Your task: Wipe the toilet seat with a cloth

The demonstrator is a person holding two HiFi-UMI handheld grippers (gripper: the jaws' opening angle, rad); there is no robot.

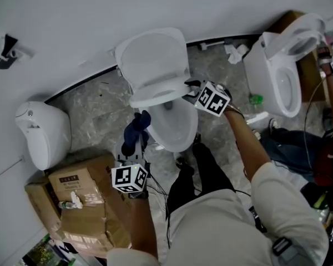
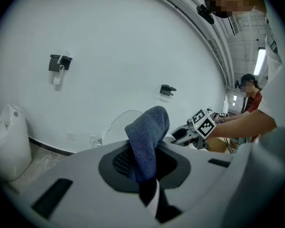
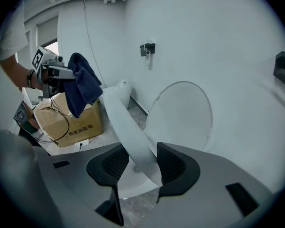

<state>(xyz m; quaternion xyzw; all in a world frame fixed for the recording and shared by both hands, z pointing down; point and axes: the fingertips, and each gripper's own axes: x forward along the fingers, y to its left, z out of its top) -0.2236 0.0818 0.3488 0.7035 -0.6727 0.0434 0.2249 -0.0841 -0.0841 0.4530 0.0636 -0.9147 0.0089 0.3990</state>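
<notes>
The cloth (image 2: 147,137) is dark blue and nubbly, bunched into a thick fold that stands up out of the left gripper (image 2: 145,163), whose jaws are clenched on its lower end near the bowl (image 1: 175,126); that end is lost in the dark slot between them. The white seat (image 3: 121,122) is tilted half up in front of the raised lid (image 3: 180,113), its rim running between the parted jaws of the right gripper (image 3: 142,163), with the pads just beside it and not plainly pressing. In the left gripper view the cloth covers most of the toilet.
</notes>
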